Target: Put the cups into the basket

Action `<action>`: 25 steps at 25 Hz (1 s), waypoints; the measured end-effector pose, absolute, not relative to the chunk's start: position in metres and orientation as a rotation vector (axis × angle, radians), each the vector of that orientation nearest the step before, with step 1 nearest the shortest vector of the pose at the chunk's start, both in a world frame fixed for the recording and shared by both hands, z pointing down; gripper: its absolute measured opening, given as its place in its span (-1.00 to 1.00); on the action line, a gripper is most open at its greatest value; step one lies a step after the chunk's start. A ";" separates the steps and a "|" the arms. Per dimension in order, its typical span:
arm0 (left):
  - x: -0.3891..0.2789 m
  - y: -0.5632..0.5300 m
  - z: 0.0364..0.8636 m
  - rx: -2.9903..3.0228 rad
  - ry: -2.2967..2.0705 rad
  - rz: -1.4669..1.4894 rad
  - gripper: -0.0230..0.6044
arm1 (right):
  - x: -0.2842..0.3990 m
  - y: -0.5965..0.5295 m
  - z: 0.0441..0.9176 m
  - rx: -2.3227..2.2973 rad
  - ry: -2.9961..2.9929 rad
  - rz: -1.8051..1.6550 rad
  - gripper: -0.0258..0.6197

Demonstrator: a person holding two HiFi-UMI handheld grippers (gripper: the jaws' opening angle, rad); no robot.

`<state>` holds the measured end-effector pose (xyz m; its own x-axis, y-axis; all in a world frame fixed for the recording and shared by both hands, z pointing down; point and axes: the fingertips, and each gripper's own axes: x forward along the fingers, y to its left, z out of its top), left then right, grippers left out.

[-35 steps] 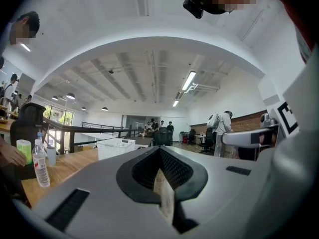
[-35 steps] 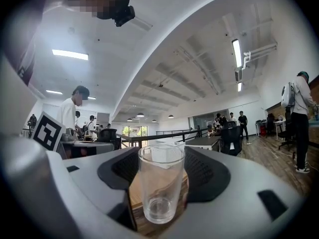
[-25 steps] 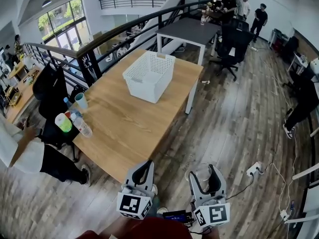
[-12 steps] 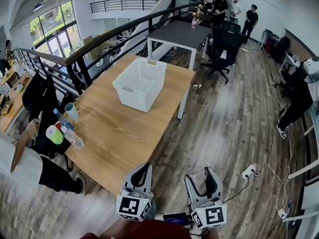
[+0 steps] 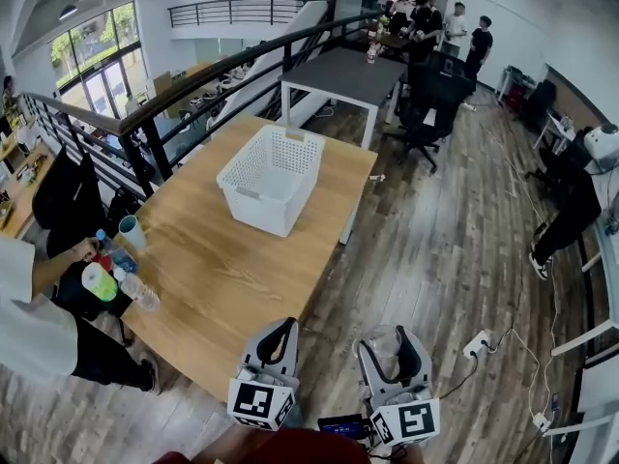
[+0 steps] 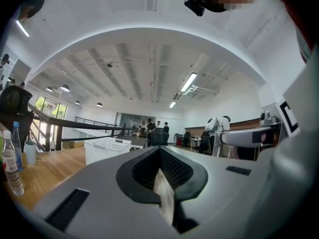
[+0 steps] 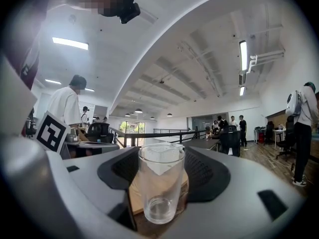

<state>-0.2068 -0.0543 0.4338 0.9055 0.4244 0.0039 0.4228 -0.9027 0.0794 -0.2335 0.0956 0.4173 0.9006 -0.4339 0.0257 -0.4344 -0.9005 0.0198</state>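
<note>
Right gripper view: clear glass cup [image 7: 160, 183] upright between jaws.

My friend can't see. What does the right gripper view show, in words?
A clear, empty glass cup stands upright, held between the two grey jaws of the right gripper. Behind it, people stand in a big bright office.

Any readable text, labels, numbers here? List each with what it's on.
No readable words or numbers anywhere.
Cubes on left claw and right claw: square marker patterns only, no letters.
Glass in the right claw: no print.
Bottles at the table edge: labels too small to read.
</note>
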 end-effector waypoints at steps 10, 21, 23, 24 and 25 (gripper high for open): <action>-0.159 -0.086 0.426 2.978 0.678 0.017 -0.91 | -0.186 0.060 0.406 3.019 -0.697 0.023 -0.06; -0.129 -0.108 0.431 2.958 0.661 0.019 -0.91 | -0.154 0.040 0.407 3.013 -0.685 0.030 -0.06; -0.126 -0.107 0.431 2.959 0.649 0.021 -0.91 | -0.150 0.040 0.406 3.013 -0.692 0.027 -0.06; -0.125 -0.106 0.431 2.960 0.643 0.023 -0.91 | -0.148 0.042 0.406 3.013 -0.697 0.025 -0.06; -0.124 -0.104 0.432 2.962 0.639 0.026 -0.91 | -0.146 0.043 0.405 3.013 -0.702 0.023 -0.06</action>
<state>-0.1244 -0.1045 0.4319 0.9113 0.4117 -0.0067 0.4098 -0.9052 0.1126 -0.1463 0.0434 0.4055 0.8971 -0.4411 0.0255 -0.4418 -0.8961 0.0432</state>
